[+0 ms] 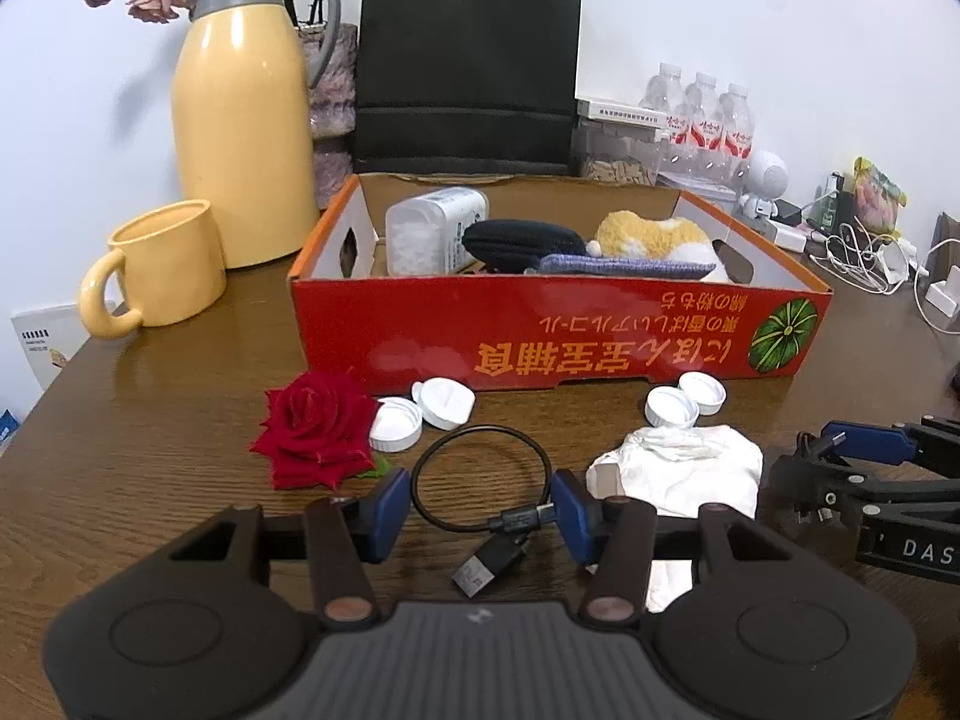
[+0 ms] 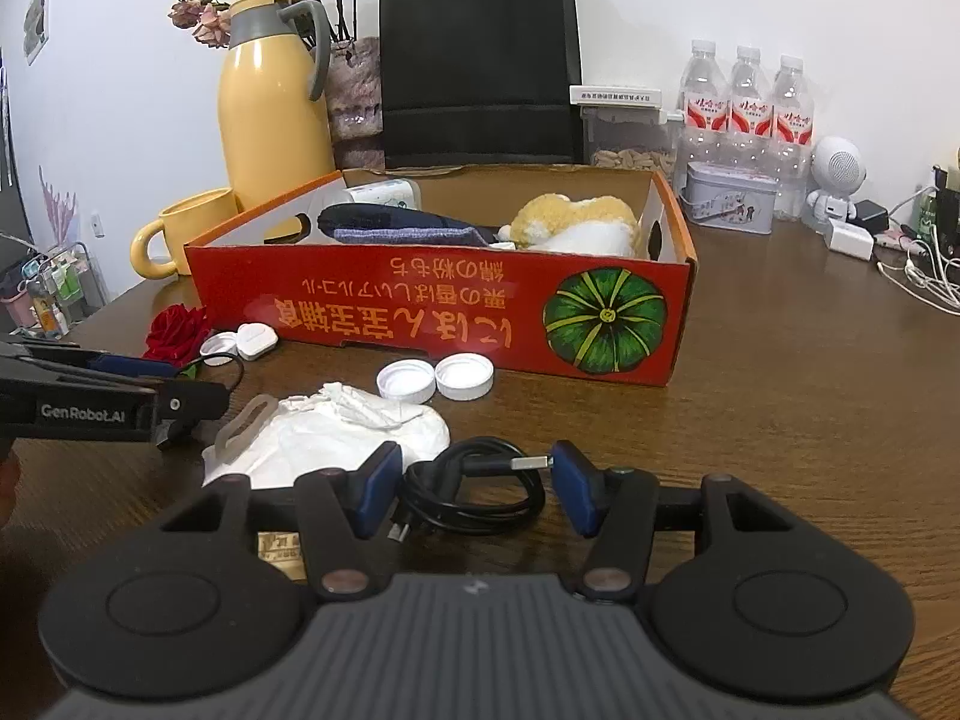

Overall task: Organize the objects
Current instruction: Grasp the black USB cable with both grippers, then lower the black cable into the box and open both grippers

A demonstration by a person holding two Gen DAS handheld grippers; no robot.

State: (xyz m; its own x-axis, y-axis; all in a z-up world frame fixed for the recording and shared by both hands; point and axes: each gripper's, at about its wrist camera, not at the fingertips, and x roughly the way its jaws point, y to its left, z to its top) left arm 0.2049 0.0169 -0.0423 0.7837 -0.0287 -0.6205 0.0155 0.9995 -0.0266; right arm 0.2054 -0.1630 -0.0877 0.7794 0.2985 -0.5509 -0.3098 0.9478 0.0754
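At the near edge of the dark wood-grain table [image 1: 150,450], in front of the red cardboard box printed with a green pumpkin [image 1: 540,336], both tools are on cables. The left gripper [image 1: 480,495] has its blue rubber pads [image 1: 384,510] about half-way in, one on each side of the short black cable loop [image 1: 489,564]. They seem clamped on it, though the contact at the left pad is hard to make out. The right gripper [image 2: 474,468], just beside a crumpled white tissue [image 2: 336,432], is closed to a similar width on the coiled black charging cable [image 2: 474,504], with its bare metal plug against the right pad.

The step in hand looks like lifting both cables into the box. Both are springy, round-section rubbery cords that slip and uncoil. The squeeze should therefore catch several strands or a rigid plug body, and the lift should go straight up before crossing the box's front wall.

Loose between the cables and the box lie four ribbed white plastic screw caps [image 1: 444,402] and a velvety red fabric rose [image 1: 318,426]. The dangling plugs could snag either. The box already holds soft knitted and plush things, so the cables can be set down gently on top.
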